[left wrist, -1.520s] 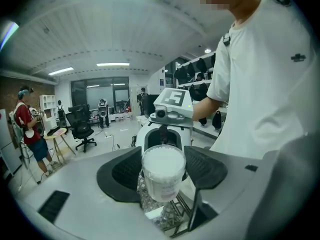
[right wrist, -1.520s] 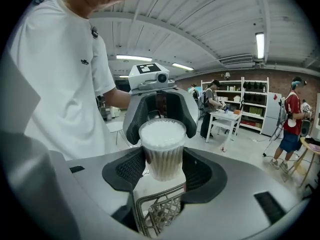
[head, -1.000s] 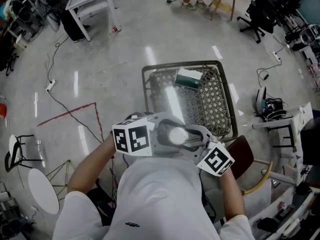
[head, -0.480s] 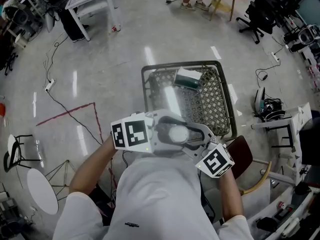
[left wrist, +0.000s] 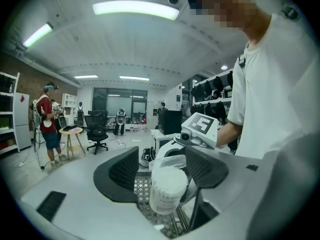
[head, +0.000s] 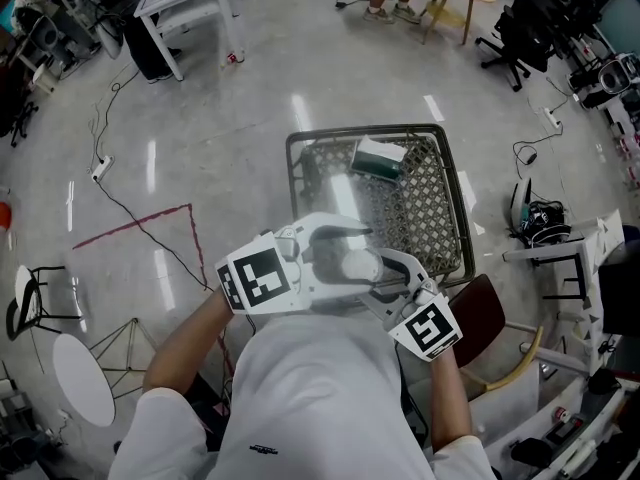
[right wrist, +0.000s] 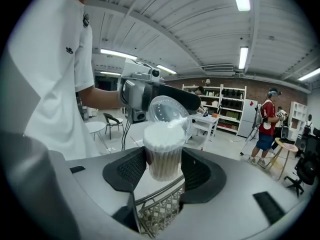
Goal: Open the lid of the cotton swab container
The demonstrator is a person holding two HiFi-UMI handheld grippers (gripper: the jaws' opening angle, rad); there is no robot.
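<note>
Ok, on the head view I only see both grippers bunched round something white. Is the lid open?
Observer: Yes. The right gripper view shows the clear lid flipped up off the container, with the swabs bare.
Operator: Which gripper holds it?
Observer: The right gripper. Its pads press on the container's sides.
Operator: And the left?
Observer: The left gripper is opening. The container stands between its jaws, but the pads don't press it.
</note>
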